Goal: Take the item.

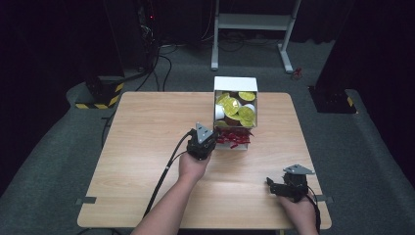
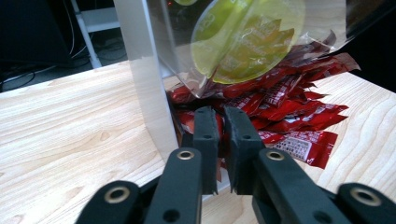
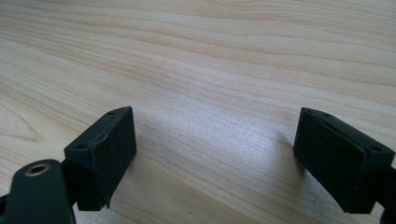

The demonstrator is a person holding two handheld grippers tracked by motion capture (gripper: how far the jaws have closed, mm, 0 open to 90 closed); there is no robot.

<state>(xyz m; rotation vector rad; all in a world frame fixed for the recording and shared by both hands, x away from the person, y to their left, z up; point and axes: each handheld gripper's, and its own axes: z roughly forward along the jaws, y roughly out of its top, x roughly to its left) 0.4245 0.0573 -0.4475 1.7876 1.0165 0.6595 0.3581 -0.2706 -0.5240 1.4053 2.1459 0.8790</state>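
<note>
Glossy red foil sachets [image 2: 299,112] spill from the white box's [image 1: 235,84] open front, directly ahead of your left gripper [image 2: 222,122]; jaws nearly together, whether pinching one, can't tell. Right gripper [image 3: 215,154] is well apart, jaws wide, over bare wooden table [image 3: 210,60].

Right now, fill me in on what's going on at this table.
A person is working with two handheld tongs. The left tongs are at the open front of a white box holding yellow-lidded cups, nearly shut among the red sachets spilling out at its base; whether they grip one is unclear. The right tongs are wide open, holding nothing, over bare wooden table at the near right corner.
</note>
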